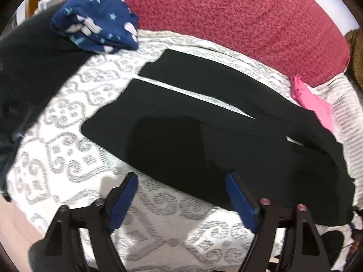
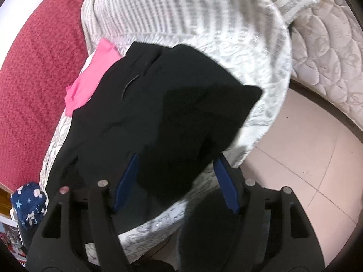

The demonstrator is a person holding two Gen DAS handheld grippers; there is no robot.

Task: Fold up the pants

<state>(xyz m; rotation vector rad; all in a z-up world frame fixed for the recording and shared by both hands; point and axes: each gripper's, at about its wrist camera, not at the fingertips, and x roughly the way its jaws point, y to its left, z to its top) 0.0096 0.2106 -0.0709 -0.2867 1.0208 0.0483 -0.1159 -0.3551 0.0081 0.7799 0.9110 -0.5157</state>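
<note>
Two black tools with blue pads, left tool (image 1: 181, 179) and right tool (image 2: 175, 161), stand partly open, gripping nothing, over one pair of black fabric pants (image 1: 204, 122) spread flat on a grey-patterned white bedspread (image 1: 68, 136); one pink cloth (image 1: 313, 104), one star-printed navy bundle (image 1: 97, 18) lie beyond.

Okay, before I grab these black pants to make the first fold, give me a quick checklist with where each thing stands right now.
1. Black pants spread flat on the patterned bedspread: ok.
2. Legs apart, bedspread showing between them: ok.
3. Left gripper jaws apart at the near leg edge, nothing pinched: ok.
4. Right gripper jaws apart over the waist end, nothing pinched: ok.
5. Pink garment tucked under the pants' far edge: not ok, may drag along.
6. Star-print cloth lies apart from the pants: ok.
</note>
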